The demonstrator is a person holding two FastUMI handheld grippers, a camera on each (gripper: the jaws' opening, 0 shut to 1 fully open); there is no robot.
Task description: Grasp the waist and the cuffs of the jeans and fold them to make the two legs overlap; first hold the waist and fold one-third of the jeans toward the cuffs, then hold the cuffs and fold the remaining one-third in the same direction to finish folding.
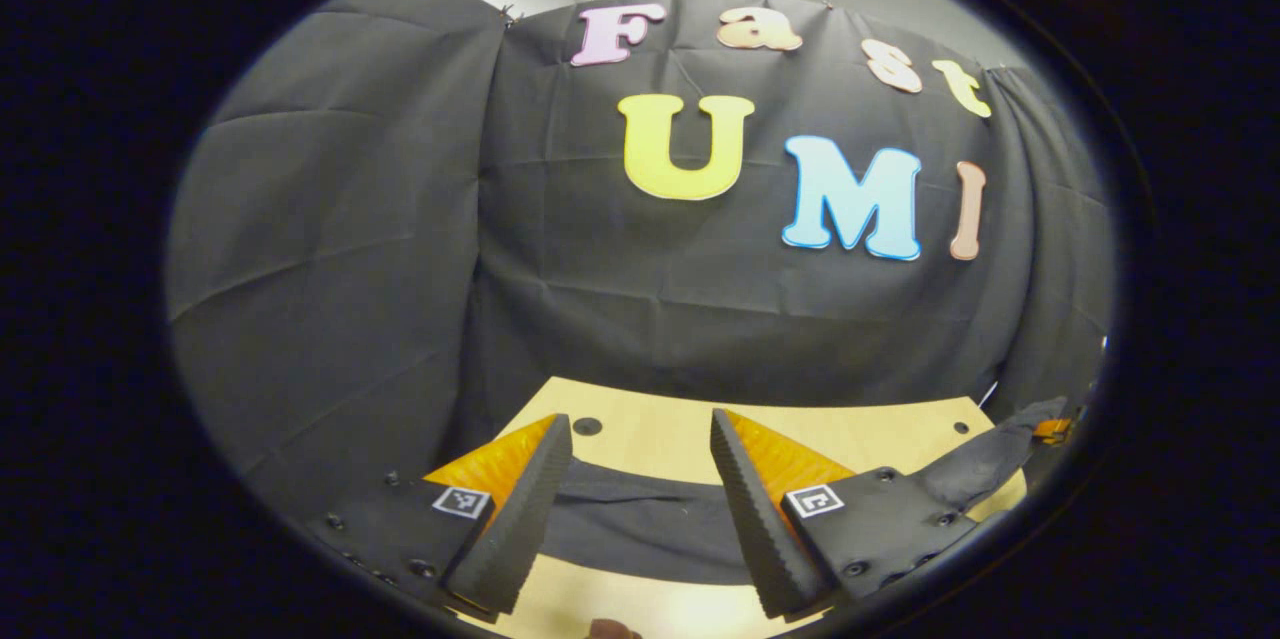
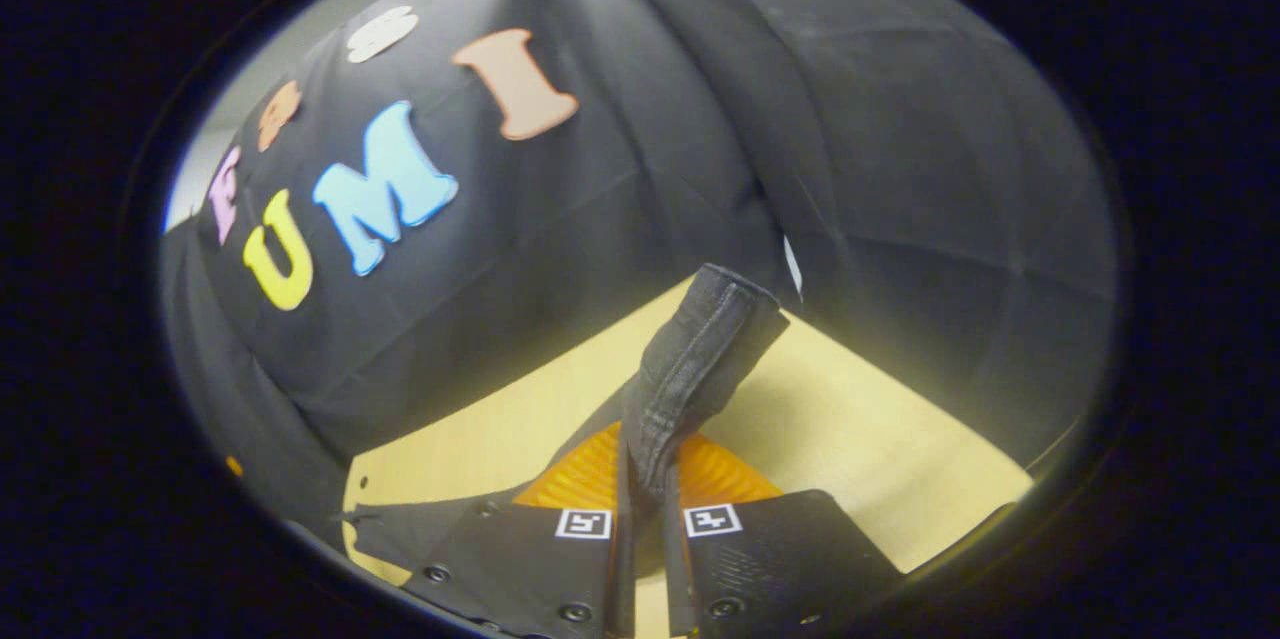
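Dark jeans point(image 1: 640, 527) lie in a band across the light wooden table point(image 1: 660, 439). My left gripper point(image 1: 638, 419) hovers just above them, open, its fingers on either side of the band and touching nothing. At the far right one end of the jeans point(image 1: 985, 464) is lifted off the table. In the right gripper view that stitched end point(image 2: 705, 349) stands up from between the fingers of my right gripper point(image 2: 645, 464), which is shut on it. I cannot tell whether this end is the waist or the cuffs.
Black cloth point(image 1: 700, 299) walls the booth on the far side and both flanks, close behind the table's back edge. Small round holes point(image 1: 587, 426) mark the tabletop. Bare wood point(image 2: 860, 439) stretches to the right of the lifted end.
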